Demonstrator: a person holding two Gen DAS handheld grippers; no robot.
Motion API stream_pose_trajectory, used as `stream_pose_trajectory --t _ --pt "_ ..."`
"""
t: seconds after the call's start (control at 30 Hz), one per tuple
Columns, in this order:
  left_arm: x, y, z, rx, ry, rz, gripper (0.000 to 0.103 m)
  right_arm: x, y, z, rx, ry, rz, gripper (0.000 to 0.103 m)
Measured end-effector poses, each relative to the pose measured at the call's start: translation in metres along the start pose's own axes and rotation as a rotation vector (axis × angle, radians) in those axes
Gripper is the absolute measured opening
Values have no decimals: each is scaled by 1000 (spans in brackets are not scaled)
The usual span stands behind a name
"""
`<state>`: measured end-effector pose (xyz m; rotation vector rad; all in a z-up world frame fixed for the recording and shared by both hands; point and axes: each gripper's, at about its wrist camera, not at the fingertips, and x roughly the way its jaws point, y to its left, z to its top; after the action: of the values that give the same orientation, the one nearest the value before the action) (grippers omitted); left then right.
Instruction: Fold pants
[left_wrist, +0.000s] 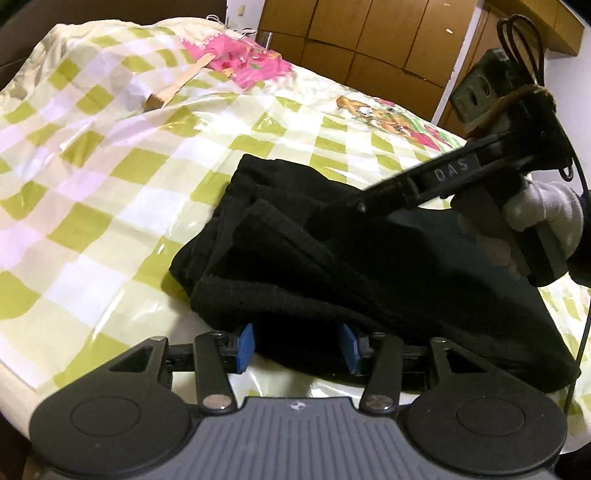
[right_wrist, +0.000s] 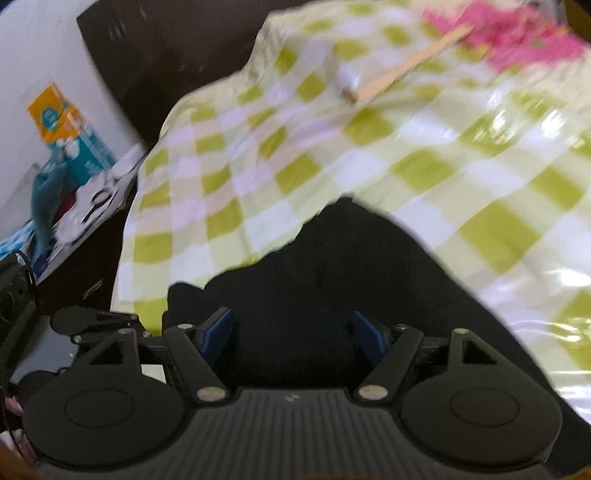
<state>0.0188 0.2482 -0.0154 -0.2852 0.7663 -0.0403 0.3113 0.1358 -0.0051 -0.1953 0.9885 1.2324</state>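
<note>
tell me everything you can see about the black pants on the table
The black pants look like thick, soft knit fabric, folded into a layered bundle with ribbed edges showing. They lie on the green-checked tablecloth. The left gripper has its blue pads either side of the near edge; the right gripper is over them.

Pants folded in a heap on the cloth-covered desk, wooden stick laid behind them at the far side, left tool placed before the heap, right tool over it

black pants, folded, on checked tablecloth
</note>
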Motion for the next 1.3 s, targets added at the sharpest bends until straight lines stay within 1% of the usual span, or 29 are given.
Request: stream_pose_trajectory --t 0.1,0.13,0.17,0.2,0.23,0.3,0.33,0.37,0.4,0.47,0.5,0.53,0.57,0.6,0.63,0.67,0.73,0.8,0.87,0.9,0.97,1.0,1.03,1.07,1.1,1.13,1.17,1.23,1.3 --pt "3 8 0 -80 1 -37 60 8 1 -1 -27 61 99 74" --pt "4 8 0 -116 -1 -52 60 10 2 -1 -51 85 110 74" --pt "5 6 -1 -143 -2 -61 60 13 2 -1 -68 104 100 73" --pt "8 8 3 -167 -4 -66 60 18 -1 0 -68 123 94 72" --pt "10 8 5 -184 -9 -69 60 21 -6 1 -41 138 106 72" --pt "14 7 7 -208 -8 -62 65 25 -10 2 19 143 157 74" --pt "20 6 8 -211 1 -44 65 26 -8 3 8 144 172 74" --pt "26 5 9 -210 4 -32 65 28 -5 3 -16 148 181 73" --pt "30 3 11 -202 -1 -22 65 32 -5 3 -21 153 171 73" --pt "32 -3 13 -183 -17 -3 61 42 -13 2 42 164 171 71" --pt "30 -8 14 -161 -25 -6 50 42 -14 1 71 146 177 65" --pt "27 -12 16 -133 -34 -22 39 39 -14 1 84 133 181 53" --pt "24 -16 16 -117 -37 -30 35 35 -14 0 104 121 195 44" --pt "21 -19 18 -103 -40 -37 31 29 -14 -2 143 114 225 25" --pt "19 -21 19 -94 -43 -44 30 23 -16 -5 178 109 246 15" --pt "19 -24 21 -85 -47 -46 30 14 -16 -9 196 93 265 13" --pt "18 -26 24 -78 -62 -59 26 2 -16 -13 214 64 273 10" --pt "17 -29 30 -75 -73 -75 26 -7 -16 -16 242 41 274 8" --pt "20 -27 30 -90 -66 -74 26 -16 -14 -13 233 14 279 8" --pt "23 -23 27 -104 -49 -79 26 -17 -13 -10 220 10 266 8" --pt "26 -16 18 -141 -22 -74 26 -11 -11 -5 179 34 222 12" --pt "28 -12 14 -156 -11 -76 27 -4 -9 -2 159 60 200 12" --pt "28 -9 10 -172 -8 -81 29 1 -7 -1 130 66 179 14" --pt "28 -8 6 -187 -9 -88 31 6 -5 1 92 72 161 17" --pt "30 -6 5 -203 -14 -100 33 12 -3 5 54 85 153 28" --pt "30 -5 5 -210 -18 -106 35 16 -2 6 31 92 148 45" --pt "33 -3 5 -210 -20 -108 36 21 -1 9 -2 103 142 48" --pt "33 -2 4 -210 -23 -119 39 26 -2 10 -61 128 124 48" --pt "34 1 3 -221 -23 -134 40 25 -8 11 -65 139 123 48"
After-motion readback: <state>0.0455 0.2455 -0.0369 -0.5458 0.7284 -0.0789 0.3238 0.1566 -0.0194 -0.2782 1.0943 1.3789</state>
